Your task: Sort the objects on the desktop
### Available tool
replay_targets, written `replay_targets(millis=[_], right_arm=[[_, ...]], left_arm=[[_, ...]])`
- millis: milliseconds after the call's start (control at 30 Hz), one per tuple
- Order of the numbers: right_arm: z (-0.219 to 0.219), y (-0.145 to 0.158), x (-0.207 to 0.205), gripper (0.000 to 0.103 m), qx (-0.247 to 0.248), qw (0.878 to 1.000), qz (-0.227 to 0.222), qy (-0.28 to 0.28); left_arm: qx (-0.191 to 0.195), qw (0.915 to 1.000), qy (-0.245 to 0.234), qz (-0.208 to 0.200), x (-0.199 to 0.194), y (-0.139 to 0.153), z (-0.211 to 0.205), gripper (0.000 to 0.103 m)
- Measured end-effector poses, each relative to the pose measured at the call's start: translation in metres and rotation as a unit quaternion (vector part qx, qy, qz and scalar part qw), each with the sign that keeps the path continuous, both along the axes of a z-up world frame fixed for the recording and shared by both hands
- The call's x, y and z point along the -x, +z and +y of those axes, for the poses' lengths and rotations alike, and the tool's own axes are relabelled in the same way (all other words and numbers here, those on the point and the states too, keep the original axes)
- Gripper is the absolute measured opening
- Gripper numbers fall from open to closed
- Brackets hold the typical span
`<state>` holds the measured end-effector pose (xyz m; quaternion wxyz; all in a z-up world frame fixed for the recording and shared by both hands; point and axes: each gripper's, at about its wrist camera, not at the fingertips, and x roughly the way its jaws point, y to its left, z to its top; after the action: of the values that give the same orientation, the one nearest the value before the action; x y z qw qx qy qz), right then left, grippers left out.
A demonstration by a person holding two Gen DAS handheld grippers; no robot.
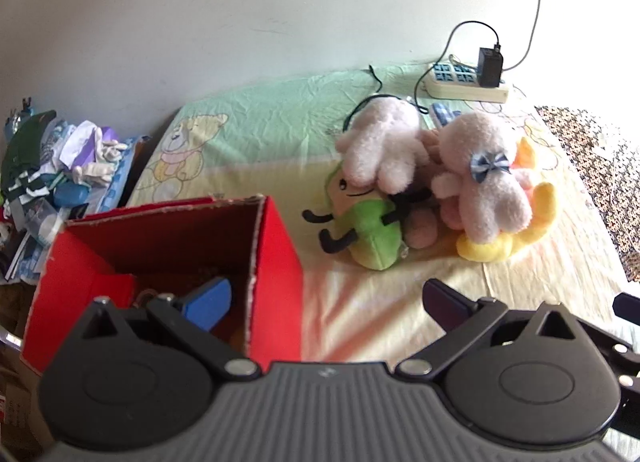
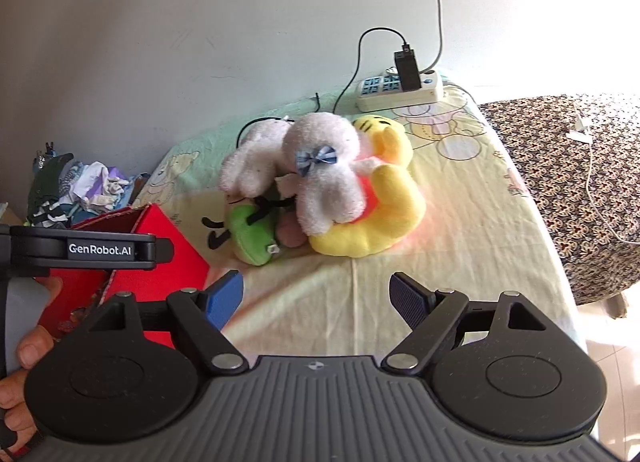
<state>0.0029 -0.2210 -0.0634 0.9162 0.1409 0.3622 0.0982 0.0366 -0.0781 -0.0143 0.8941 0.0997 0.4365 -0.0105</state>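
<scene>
Nearest you, both tools hang above the sheeted worktop (image 2: 460, 246) with nothing in them. Your left tool (image 1: 326, 298) has its fingers spread wide, one blue pad over the open red box (image 1: 276, 258) at your left. Your right tool (image 2: 316, 296) is spread wide too, aimed at the toy pile.

The step in hand looks like picking a first toy. Go for the top one, since the pile is tangled: bring the right tool over the white plush with the bow (image 2: 324, 182), close on its body, not a limb, and lift straight so the others stay put. Then carry it left to the box.

Count in the pile: two white plushes, the second (image 2: 250, 164) beside the first; one green plush (image 2: 252, 234) under them; one yellow plush (image 2: 384, 202) at the right. Beyond them sits one power strip (image 2: 400, 92) by the wall.
</scene>
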Motion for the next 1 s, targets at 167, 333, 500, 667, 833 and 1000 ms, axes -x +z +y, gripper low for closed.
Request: replay_targets(millis=[167,333,500,667,833,1000], right_arm=[[-0.027,-0.007,0.001,0.083,-0.012,1.000,0.018,-0.018],[-0.031,-0.007,-0.002,0.084,-0.016,1.000,0.020,-0.014],[0.013,-0.014,-0.001,0.082,-0.026,0.996,0.060,0.067],[0.067,-0.016,0.019,0.082,-0.009,0.990,0.062,0.129],[0.112,-0.011,0.026,0.082,0.008,0.987,0.067,0.143],[0.156,-0.013,0.036,0.080,0.043,0.991,0.076,0.097]], left_arm=[[-0.009,0.9996,-0.028,0.005,-0.001,-0.005,-0.031,0.102],[-0.024,0.9995,-0.021,0.005,0.003,-0.002,-0.029,0.102],[-0.039,0.9986,0.033,0.016,0.010,0.005,0.018,0.102],[-0.038,0.9962,0.070,0.035,0.024,0.007,0.068,0.102],[-0.037,0.9967,0.068,0.027,0.042,0.010,0.116,0.102],[-0.012,0.9983,0.047,0.032,0.050,0.010,0.168,0.102]])
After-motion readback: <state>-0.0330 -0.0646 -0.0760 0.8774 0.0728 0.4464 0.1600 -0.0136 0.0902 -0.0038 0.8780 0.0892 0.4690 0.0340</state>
